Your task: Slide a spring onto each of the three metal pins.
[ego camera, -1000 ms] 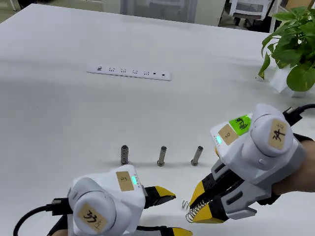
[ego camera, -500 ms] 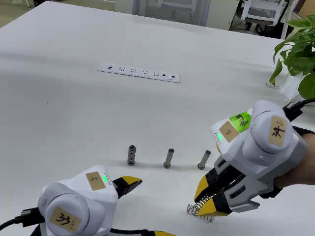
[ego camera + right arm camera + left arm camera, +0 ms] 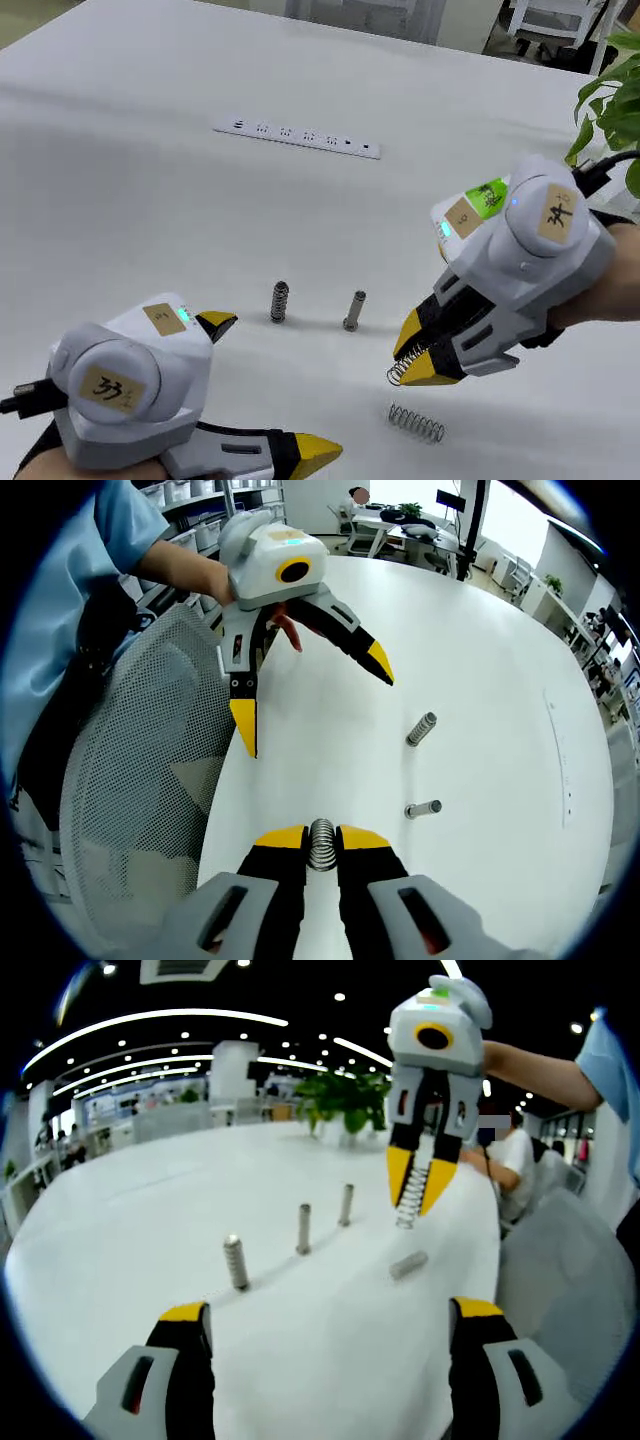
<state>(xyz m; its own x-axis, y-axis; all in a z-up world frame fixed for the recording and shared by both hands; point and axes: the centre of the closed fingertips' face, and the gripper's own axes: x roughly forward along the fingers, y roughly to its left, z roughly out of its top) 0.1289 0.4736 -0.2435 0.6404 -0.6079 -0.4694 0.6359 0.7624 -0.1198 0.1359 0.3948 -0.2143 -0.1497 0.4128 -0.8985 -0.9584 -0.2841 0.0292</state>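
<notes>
Head view: the right hand-held gripper (image 3: 412,362) pinches the held spring (image 3: 397,372) between its yellow tips, above the desk (image 3: 150,200). The loose spring (image 3: 415,423) lies flat on the desk just below those tips. Left of the tips stands the middle pin (image 3: 353,311), bare. Further left is the sprung pin (image 3: 280,301), a spring around it. The left hand-held gripper (image 3: 265,386) has its jaws spread wide, one tip near the sprung pin.

Left gripper view: three pins stand in a row ahead of the spread jaws. The sprung pin is nearest, then the middle pin, then the far pin (image 3: 346,1204), also bare. The held spring hangs beside the far pin, apart from it.

Right gripper view: the jaws are pressed on the held spring, seen end-on. The sprung pin and one bare pin lie ahead to the right, and the left hand-held gripper is ahead to the left.
</notes>
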